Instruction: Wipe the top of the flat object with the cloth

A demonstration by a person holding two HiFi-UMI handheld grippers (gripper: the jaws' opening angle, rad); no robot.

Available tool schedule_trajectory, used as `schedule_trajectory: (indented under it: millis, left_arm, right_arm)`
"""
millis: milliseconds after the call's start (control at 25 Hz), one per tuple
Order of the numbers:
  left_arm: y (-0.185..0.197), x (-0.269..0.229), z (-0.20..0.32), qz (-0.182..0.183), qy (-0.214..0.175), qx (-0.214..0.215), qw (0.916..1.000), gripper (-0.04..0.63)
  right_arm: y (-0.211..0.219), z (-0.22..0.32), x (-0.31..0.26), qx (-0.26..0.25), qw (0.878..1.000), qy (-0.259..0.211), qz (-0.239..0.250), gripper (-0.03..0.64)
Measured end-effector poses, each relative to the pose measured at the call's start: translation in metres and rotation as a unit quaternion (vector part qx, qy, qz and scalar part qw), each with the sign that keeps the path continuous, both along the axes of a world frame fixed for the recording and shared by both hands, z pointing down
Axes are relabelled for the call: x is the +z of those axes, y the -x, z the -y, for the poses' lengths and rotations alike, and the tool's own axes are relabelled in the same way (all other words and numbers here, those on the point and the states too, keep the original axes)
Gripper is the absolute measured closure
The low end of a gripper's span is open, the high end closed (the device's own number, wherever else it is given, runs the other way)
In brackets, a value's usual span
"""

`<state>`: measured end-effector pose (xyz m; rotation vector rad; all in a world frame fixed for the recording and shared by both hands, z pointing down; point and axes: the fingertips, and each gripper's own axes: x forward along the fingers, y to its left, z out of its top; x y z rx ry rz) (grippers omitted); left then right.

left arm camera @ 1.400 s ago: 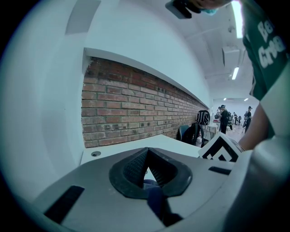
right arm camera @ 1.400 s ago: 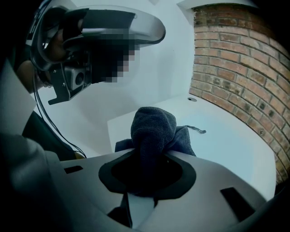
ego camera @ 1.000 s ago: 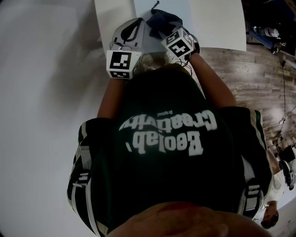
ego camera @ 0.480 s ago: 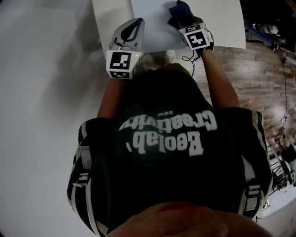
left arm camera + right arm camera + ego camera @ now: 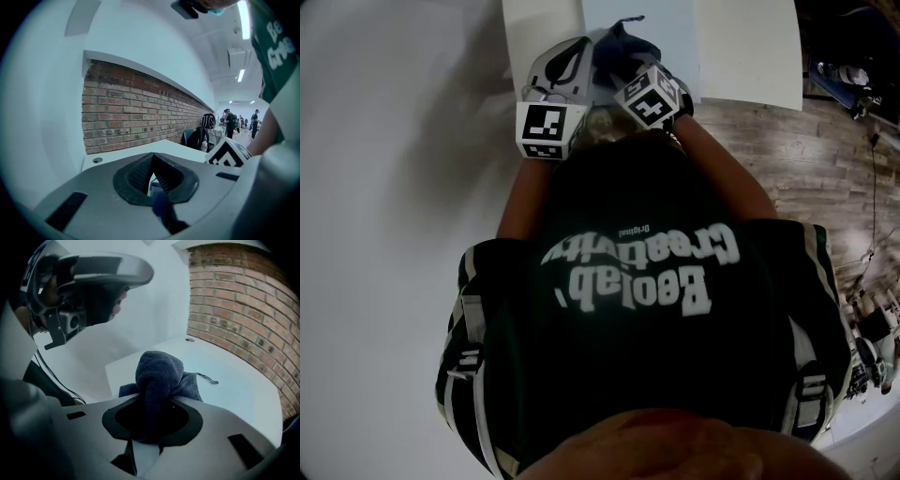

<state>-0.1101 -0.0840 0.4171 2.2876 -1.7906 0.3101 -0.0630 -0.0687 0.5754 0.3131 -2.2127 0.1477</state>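
Along the top of the head view, the white table (image 5: pixel 741 56) and the pale flat object (image 5: pixel 666 28) are cut off by the frame. Bare surface lies to the right. The left gripper (image 5: pixel 574 47) sits at the object's left edge, jaws nearly together. The right gripper (image 5: pixel 626 70) clamps the cloth (image 5: pixel 623 45) on the object, and only its own view shows the grip.

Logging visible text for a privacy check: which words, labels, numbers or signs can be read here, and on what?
"Beolab": large white print on the person's dark shirt, upside down in the head view.
"Creativity": white print next to it, same shirt.
"Original": small print there, barely legible.
The cubes on the left gripper and right gripper: square marker patterns, no words.
The cloth: none.
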Motion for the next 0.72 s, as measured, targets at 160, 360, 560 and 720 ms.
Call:
schedule_trajectory:
  millis: [160, 360, 560, 720]
  left_arm:
    - [0.009, 0.000, -0.002, 0.002, -0.002, -0.010, 0.9999, 0.594]
    - [0.017, -0.003, -0.006, 0.006, -0.001, -0.011, 0.9999, 0.594]
    - [0.010, -0.005, 0.003, 0.003, 0.000, 0.013, 0.9999, 0.594]
    - [-0.002, -0.005, 0.009, 0.003, -0.005, 0.034, 0.9994, 0.594]
  right_arm:
    - [0.028, -0.030, 0.002, -0.056, 0.998, 0.000, 0.004, 0.518]
    - [0.032, -0.033, -0.003, -0.062, 0.998, 0.007, 0.014, 0.517]
    - [0.004, -0.008, -0.005, -0.005, 1.000, 0.002, 0.008, 0.517]
    - [-0.041, 0.018, -0.004, 0.057, 0.998, -0.006, -0.001, 0.517]
